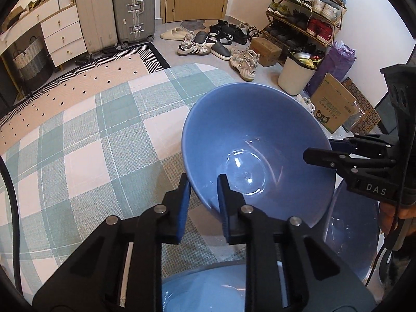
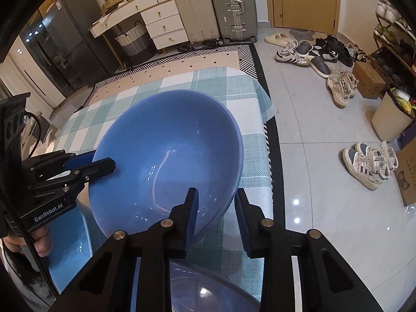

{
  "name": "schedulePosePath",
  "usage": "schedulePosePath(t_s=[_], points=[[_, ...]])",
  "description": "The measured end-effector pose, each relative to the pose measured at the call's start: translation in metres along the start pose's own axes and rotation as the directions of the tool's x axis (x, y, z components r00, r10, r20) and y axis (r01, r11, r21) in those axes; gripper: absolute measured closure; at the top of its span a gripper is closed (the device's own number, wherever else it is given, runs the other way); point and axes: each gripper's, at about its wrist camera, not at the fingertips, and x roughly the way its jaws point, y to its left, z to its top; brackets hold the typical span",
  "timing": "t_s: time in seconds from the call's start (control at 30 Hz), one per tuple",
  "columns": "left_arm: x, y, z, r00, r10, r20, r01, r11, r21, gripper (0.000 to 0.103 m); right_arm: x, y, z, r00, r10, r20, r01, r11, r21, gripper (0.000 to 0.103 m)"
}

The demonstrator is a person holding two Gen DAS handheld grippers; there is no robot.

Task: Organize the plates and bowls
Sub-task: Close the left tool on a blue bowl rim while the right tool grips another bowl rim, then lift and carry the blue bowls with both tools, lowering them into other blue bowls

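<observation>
Both grippers pinching one blue bowl above the checked tablecloth

The left gripper (image 1: 201, 182) and right gripper (image 2: 217, 195) are each straddling the rim of the tilted blue bowl (image 1: 249, 140), jaws clamping its wall from opposite sides, lifting it over the checked tablecloth (image 1: 85, 140); suitcases (image 1: 130, 7) are standing beyond.

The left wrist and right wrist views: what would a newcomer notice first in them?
First the big blue bowl, tilted above the checked tablecloth, with the left tongs and the right tongs each straddling its rim from opposite sides. Under it lie more blue dishes. Behind, on the floor, many shoes crowd beside a shoe rack.
</observation>
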Motion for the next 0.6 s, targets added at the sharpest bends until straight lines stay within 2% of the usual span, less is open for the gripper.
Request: schedulePosePath(t_s=[0.37,0.6], points=[[-0.011,0.0,0.001,0.999,0.022,0.036,-0.022,1.0,-0.001,0.086,-0.007,0.01,0.0,0.999,-0.02,0.039,0.02,1.0,-0.016,0.077],[-0.032,-0.002,0.002,0.997,0.017,0.08,-0.017,1.0,-0.001,0.086,-0.022,0.014,0.001,0.997,-0.014,0.082,0.015,1.0,-0.012,0.077]])
